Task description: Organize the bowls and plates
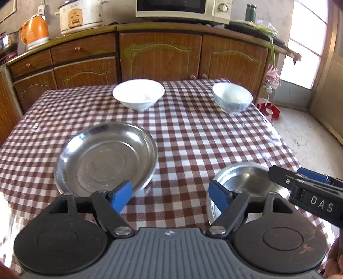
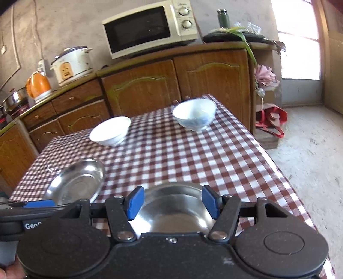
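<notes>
A checked table (image 1: 193,133) holds two steel plates and two bowls. A large steel plate (image 1: 105,158) lies near left, just ahead of my open left gripper (image 1: 170,195); its left fingertip overlaps the plate's near rim. A second steel plate (image 1: 244,178) lies near right, also in the right wrist view (image 2: 175,206). My right gripper (image 2: 172,201) is open above it, one finger on each side. It enters the left view (image 1: 300,182) from the right. A wide white bowl (image 1: 138,93) and a blue-patterned bowl (image 1: 232,96) stand at the far side.
Wooden cabinets (image 1: 160,55) stand behind the table with a microwave (image 1: 182,8), rice cooker (image 1: 80,16) and orange kettle (image 1: 35,30) on top. The table's right edge drops to a concrete floor (image 2: 310,154) with a red bag (image 2: 272,122).
</notes>
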